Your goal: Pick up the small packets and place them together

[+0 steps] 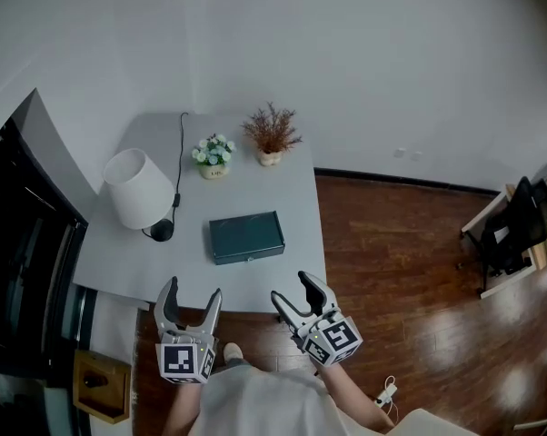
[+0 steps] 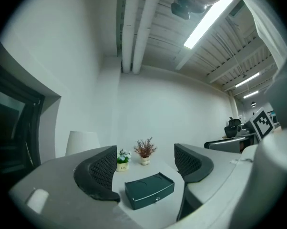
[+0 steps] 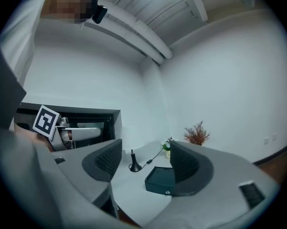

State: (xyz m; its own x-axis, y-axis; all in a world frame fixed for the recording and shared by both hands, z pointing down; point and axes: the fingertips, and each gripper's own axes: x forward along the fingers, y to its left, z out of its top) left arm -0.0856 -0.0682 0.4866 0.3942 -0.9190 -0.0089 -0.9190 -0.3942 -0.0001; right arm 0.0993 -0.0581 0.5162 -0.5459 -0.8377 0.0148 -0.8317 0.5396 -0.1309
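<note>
Hovering left claw [image 1: 193, 291], right claw [image 1: 290, 287], jaws apart with nothing between, lidded green box [image 1: 246, 237], contents hidden

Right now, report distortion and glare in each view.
Head view: wide-angle bowing of the walls, flat even light on the table. Left gripper view: fisheye circle with black corners, ceiling strip light blown out. Right gripper view: same fisheye vignette, cool bluish cast.
</note>
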